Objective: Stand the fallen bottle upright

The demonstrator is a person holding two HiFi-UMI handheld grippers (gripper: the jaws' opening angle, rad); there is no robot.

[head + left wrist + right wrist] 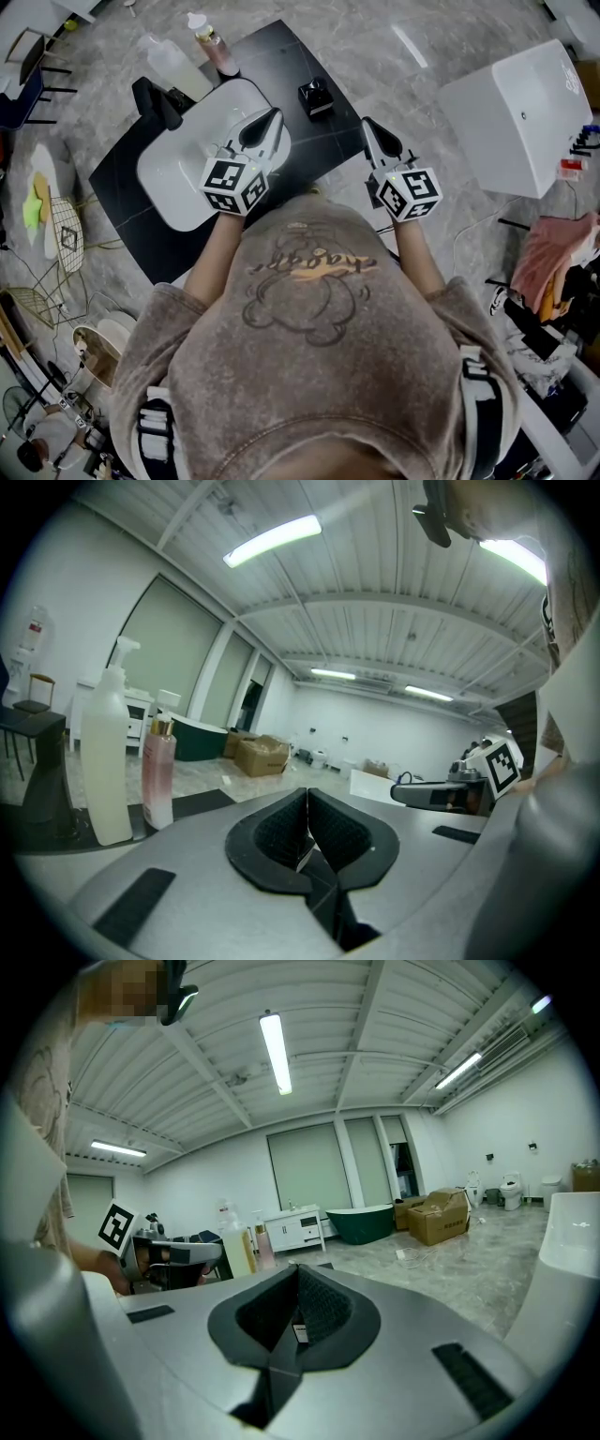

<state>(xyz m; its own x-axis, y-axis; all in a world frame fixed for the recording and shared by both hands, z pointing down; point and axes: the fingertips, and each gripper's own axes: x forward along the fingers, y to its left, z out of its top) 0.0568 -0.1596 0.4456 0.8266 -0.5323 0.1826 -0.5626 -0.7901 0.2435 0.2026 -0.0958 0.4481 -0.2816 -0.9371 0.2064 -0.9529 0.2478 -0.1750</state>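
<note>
Altogether, two bottles [105, 761] [157, 772] stand upright; two claws [274, 114] [367, 123] sit closed.

Bare tabletop [314, 141] between basin [169, 187] and jar [316, 97]

Both forearms [220, 248] reach forward from the torso [309, 319]. The left gripper [272, 118] is ahead of the torso's left side and the right gripper [368, 128] ahead of its right side. Both point nearly level, with jaws pressed together and empty.
</note>
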